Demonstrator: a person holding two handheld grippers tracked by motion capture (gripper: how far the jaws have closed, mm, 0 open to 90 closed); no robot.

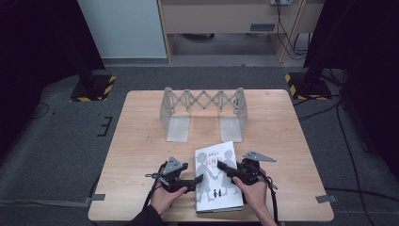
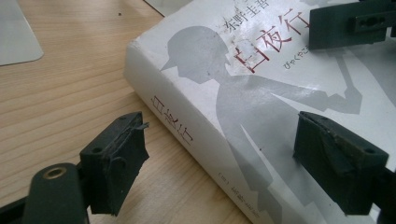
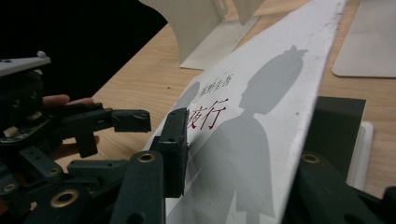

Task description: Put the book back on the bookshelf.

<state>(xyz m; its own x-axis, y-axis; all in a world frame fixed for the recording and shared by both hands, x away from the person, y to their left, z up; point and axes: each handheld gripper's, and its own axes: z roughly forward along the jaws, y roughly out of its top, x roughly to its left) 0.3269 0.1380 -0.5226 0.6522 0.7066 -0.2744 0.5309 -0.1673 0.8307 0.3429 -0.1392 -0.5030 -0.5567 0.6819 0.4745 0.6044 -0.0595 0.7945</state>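
Two black two-jaw grippers working one thick white paperback book (image 1: 217,176) with grey silhouette figures and red title characters on its cover, lying flat near the front edge of the light wooden table (image 1: 141,136). Left gripper (image 1: 196,181) sitting at the book's left edge, jaws spread wide: one pad (image 2: 116,161) hovering over bare table beside the spine, the other pad (image 2: 338,158) hanging above the cover, neither pinching anything. Right gripper (image 1: 223,166) reaching onto the cover from the right side, tip lying over the printed figures. Right gripper view showing the front cover (image 3: 243,135) lifting off the dark page block beneath, rising tilted between the spread jaws; left-hand pad (image 3: 173,149) touching or nearly touching the cover's face, other jaw mostly hidden behind it, so grip uncertain. Standing well behind the book, toward the table's far side: grey metal expandable bookend rack (image 1: 203,112) with scissor-lattice back and two flat base plates.
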